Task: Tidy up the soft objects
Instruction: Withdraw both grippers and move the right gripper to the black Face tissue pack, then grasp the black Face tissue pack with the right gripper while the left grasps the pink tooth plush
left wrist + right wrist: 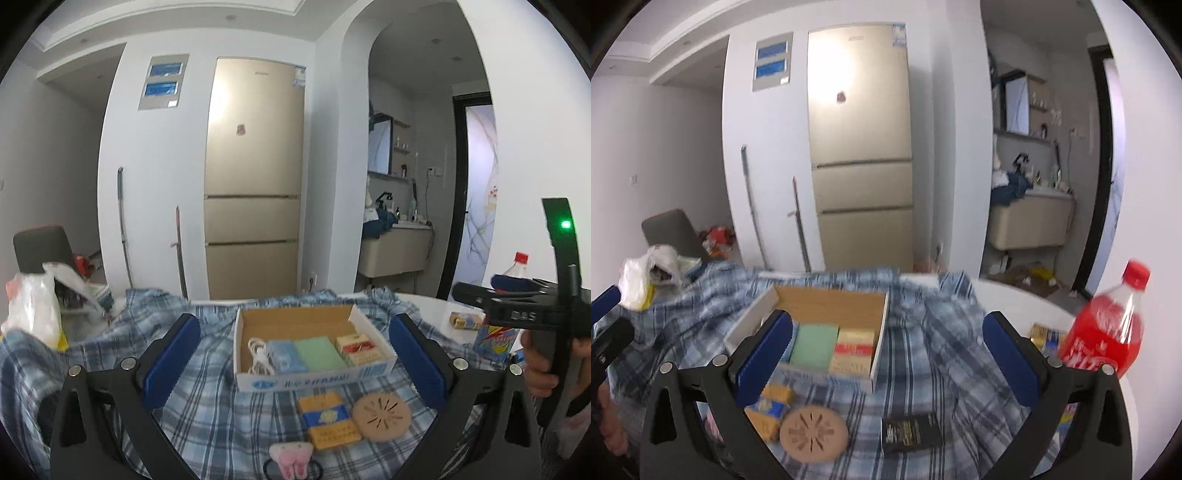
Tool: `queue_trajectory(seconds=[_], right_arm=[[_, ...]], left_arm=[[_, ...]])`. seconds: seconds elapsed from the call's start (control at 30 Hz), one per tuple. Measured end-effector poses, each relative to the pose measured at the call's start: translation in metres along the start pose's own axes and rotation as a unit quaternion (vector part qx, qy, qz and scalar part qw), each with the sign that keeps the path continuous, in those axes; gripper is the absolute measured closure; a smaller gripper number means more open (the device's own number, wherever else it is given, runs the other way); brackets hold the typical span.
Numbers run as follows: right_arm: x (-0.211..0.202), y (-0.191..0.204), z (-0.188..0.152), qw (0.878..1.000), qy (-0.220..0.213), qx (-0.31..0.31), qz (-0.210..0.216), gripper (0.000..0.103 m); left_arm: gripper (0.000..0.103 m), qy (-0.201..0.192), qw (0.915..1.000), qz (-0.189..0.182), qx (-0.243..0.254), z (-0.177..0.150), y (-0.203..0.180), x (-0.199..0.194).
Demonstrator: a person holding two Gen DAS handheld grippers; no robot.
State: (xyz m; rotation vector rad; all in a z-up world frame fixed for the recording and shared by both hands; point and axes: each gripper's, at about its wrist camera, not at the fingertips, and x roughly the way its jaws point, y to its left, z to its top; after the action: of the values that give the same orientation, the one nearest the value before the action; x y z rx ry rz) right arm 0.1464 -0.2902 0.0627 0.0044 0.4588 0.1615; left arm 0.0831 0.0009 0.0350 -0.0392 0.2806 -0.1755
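An open cardboard box (373, 363) (881, 341) sits on a blue plaid cloth (207, 406) (942, 354). It holds a white cable (260, 355), a blue pack (286, 355), a green pad (318, 352) (814, 347) and a red-and-cream pack (360, 349) (853, 350). In front lie a yellow-blue pack (327, 419) (770, 408), a round tan disc (380, 416) (813, 434), a pink plush hair tie (290, 458) and a black packet (910, 430). My left gripper (295, 363) is open and empty, above the cloth before the box. My right gripper (888, 360) is open and empty too.
A red soda bottle (1104, 332) stands on the white table (1027, 299) at the right, with a small yellow pack (1045, 338) beside it. A plastic bag (33, 314) (646, 275) lies at the left. A fridge (255, 177) stands behind. The right gripper's body (517, 314) shows in the left view.
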Motion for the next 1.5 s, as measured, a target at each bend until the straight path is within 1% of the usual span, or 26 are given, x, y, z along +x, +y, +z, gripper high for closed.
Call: queue_trajectory(seconds=[0.1,0.33,0.43,0.57,0.63,0.7,0.8,0.87,0.9,0.97,1.07,1.2,1.37,1.43,1.5], right_arm=[[0.004,-0.006,-0.013,1.000,0.020,-0.002,0.008,0.000],[0.022,-0.013,-0.045,0.999,0.037,-0.011,0.010,0.000],[0.031,-0.016,-0.052,0.999,0.050,-0.008,0.005,0.000],[0.040,-0.022,-0.056,0.997,0.073,0.004,0.018,0.000],[0.045,-0.024,-0.058,0.996,0.087,0.006,0.010,0.000],[0.046,-0.026,-0.059,0.995,0.096,0.009,-0.010,0.000],[0.045,-0.028,-0.059,0.995,0.100,0.003,-0.018,0.000],[0.049,-0.029,-0.059,0.993,0.114,-0.001,-0.027,0.001],[0.052,-0.030,-0.061,0.992,0.124,-0.001,-0.024,0.002],[0.060,-0.031,-0.065,0.988,0.150,0.001,-0.020,0.009],[0.074,-0.030,-0.073,0.981,0.194,-0.001,-0.005,0.016],[0.088,-0.029,-0.083,0.973,0.231,-0.003,0.006,0.021],[0.097,-0.029,-0.090,0.965,0.261,-0.004,0.010,0.026],[0.099,-0.027,-0.092,0.963,0.268,-0.010,0.011,0.028],[0.101,-0.025,-0.093,0.962,0.273,-0.014,0.012,0.029]], left_arm=[[0.000,0.020,0.9998,0.003,-0.005,-0.011,0.004,0.009],[0.000,0.039,0.9992,0.007,-0.001,-0.033,0.010,0.030],[0.000,0.055,0.9985,0.004,-0.001,-0.038,0.009,0.037],[0.000,0.055,0.9985,0.007,0.000,-0.039,0.007,0.037],[0.000,0.055,0.9985,0.004,-0.001,-0.040,0.008,0.037],[0.000,0.053,0.9986,0.004,-0.003,-0.039,0.009,0.036],[0.000,0.055,0.9985,0.005,-0.003,-0.039,0.009,0.036],[0.000,0.058,0.9983,0.006,-0.001,-0.039,0.008,0.036],[0.000,0.059,0.9983,0.007,0.000,-0.038,0.008,0.036],[0.000,0.059,0.9982,0.007,0.001,-0.038,0.007,0.036],[0.000,0.064,0.9979,0.007,-0.002,-0.037,0.007,0.037],[0.000,0.076,0.9971,0.010,-0.007,-0.039,0.009,0.042],[0.000,0.116,0.9931,0.014,-0.011,-0.043,0.011,0.053],[0.000,0.166,0.9858,0.015,-0.016,-0.047,0.012,0.063],[0.000,0.199,0.9797,-0.005,-0.027,-0.049,0.013,0.067]])
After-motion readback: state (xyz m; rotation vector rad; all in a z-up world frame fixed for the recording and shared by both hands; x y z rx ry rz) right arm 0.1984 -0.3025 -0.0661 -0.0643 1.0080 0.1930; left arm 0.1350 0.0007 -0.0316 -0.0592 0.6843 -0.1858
